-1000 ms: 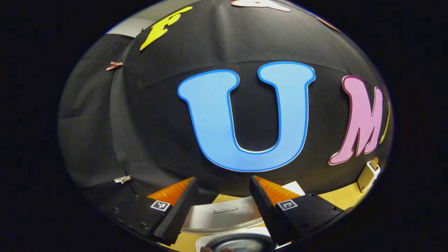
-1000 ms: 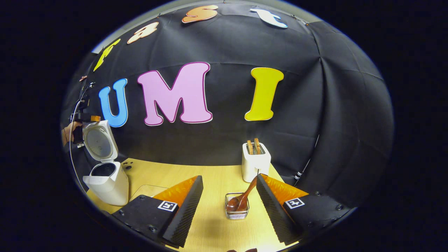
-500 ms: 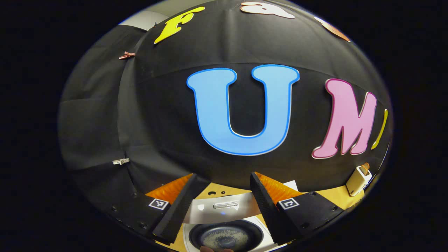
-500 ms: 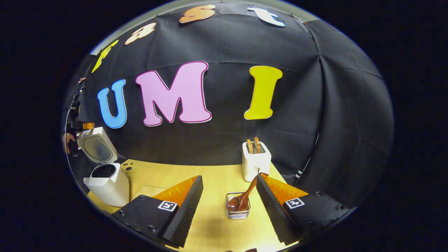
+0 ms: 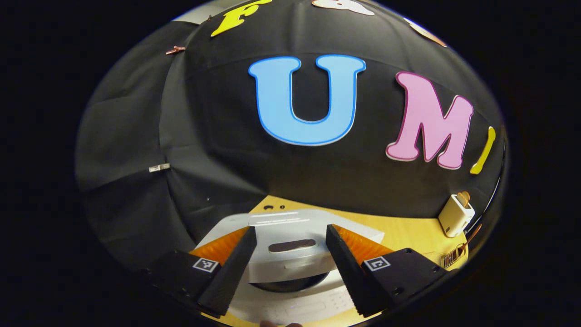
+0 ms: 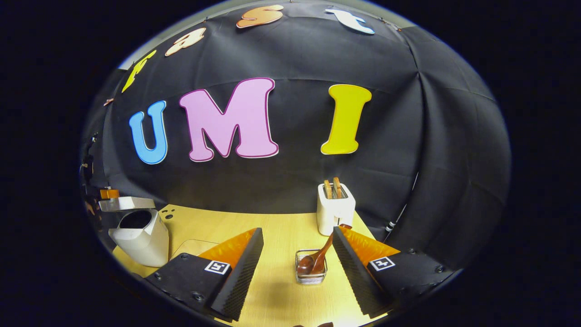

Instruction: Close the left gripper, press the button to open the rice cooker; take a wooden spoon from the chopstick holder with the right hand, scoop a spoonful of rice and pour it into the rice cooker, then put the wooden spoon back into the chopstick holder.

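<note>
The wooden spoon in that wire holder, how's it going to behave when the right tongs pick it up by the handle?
Probably stiff: the wooden spoon looks like solid carved wood. Its handle leans up out of the chopstick holder, so it may pivot when pinched. The glossy finish might make it somewhat slippery, and the small wire holder could tip or drag along.

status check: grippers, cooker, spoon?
Left gripper open above rice cooker, lid half down. Right gripper open, empty. Wooden spoon in chopstick holder. Nothing blocking.
</note>
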`<state>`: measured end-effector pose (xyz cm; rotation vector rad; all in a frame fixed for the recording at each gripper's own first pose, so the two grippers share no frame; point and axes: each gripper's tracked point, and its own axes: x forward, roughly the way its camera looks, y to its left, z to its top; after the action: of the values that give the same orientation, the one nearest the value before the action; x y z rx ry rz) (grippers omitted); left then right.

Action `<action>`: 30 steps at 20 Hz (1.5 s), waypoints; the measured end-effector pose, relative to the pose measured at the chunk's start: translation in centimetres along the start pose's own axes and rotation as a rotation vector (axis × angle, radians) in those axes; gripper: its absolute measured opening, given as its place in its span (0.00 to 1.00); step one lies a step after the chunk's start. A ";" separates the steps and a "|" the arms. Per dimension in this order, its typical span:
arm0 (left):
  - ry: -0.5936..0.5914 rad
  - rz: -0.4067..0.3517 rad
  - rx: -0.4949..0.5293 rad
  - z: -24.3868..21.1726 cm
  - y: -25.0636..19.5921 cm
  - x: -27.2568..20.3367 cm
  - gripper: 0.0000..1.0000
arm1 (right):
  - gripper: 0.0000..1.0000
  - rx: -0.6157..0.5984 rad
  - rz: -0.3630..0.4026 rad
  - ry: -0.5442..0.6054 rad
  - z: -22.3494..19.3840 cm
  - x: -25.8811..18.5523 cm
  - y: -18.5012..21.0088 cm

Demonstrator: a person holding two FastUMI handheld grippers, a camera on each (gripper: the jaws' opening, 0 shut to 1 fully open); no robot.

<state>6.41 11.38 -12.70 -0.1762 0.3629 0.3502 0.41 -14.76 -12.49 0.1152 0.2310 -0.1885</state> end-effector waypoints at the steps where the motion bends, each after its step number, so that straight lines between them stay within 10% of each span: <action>1: 0.011 -0.001 0.003 -0.8 0.0 0.0 1.00 | 0.95 -0.002 0.002 0.003 -0.1 -0.1 0.1; 30: 0.117 -0.020 0.063 -8.1 -0.3 0.6 1.00 | 0.95 0.019 0.078 0.023 -1.0 2.2 4.0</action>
<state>4.47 9.41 -20.36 -0.1387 0.4872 0.3089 3.13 -11.13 -13.62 0.1450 0.2473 -0.1120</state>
